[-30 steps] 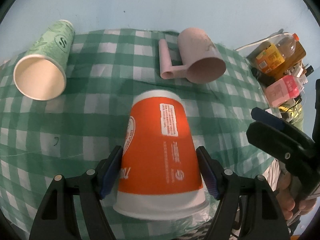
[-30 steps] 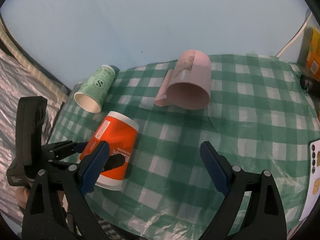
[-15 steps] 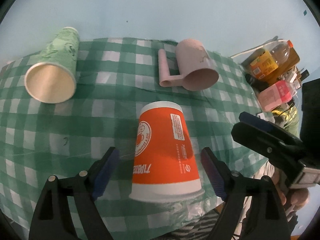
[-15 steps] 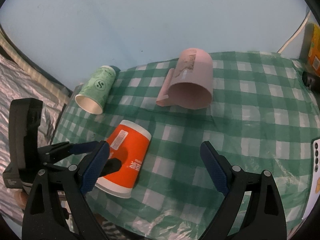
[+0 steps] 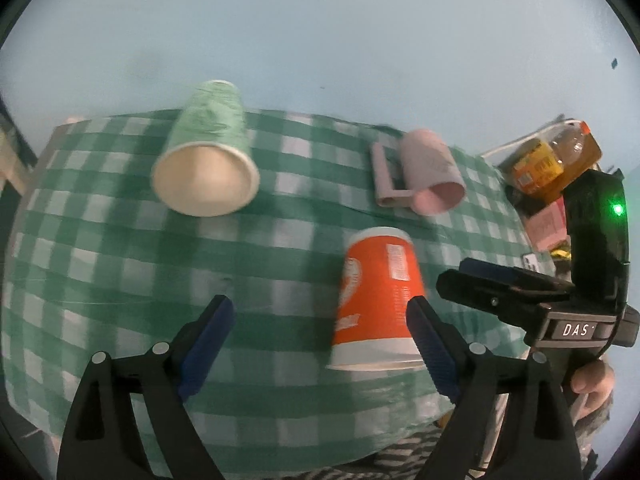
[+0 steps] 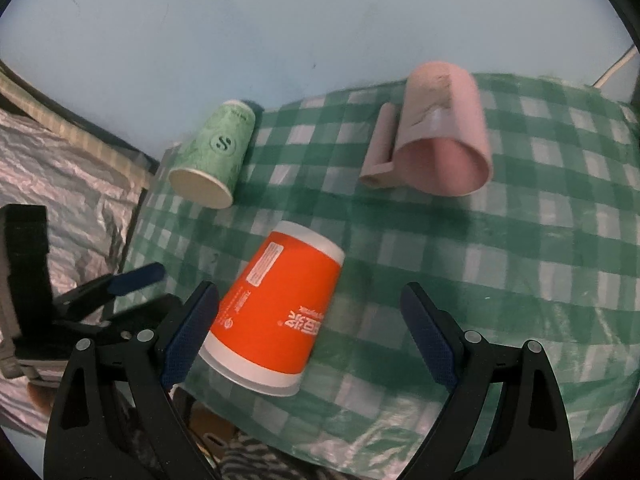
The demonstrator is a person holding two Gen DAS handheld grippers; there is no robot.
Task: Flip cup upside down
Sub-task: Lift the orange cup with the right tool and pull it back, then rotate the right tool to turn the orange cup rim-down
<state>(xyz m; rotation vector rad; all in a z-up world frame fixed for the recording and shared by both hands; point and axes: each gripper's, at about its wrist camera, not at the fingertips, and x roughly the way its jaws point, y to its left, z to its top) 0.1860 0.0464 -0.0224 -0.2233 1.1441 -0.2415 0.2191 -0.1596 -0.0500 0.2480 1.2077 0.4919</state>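
Observation:
An orange paper cup (image 5: 378, 300) stands upside down, rim on the green checked tablecloth near the front edge; it also shows in the right wrist view (image 6: 276, 316). My left gripper (image 5: 320, 344) is open and empty, to the left of the cup, its right finger just in front of the cup. It also shows in the right wrist view (image 6: 120, 296). My right gripper (image 6: 308, 336) is open and empty, with the cup just inside its left finger. It also shows in the left wrist view (image 5: 504, 288).
A green paper cup (image 5: 208, 152) (image 6: 212, 156) lies on its side at the back left. A pink mug (image 5: 428, 176) (image 6: 440, 136) lies on its side at the back right. Bottles (image 5: 556, 160) stand at the table's right end. The tablecloth (image 6: 520, 280) hangs over the front edge.
My left gripper has let go of the orange cup, opened wide, pulled back and swung left. The cup stays upside down on the cloth. My right gripper has moved closer to the cup.

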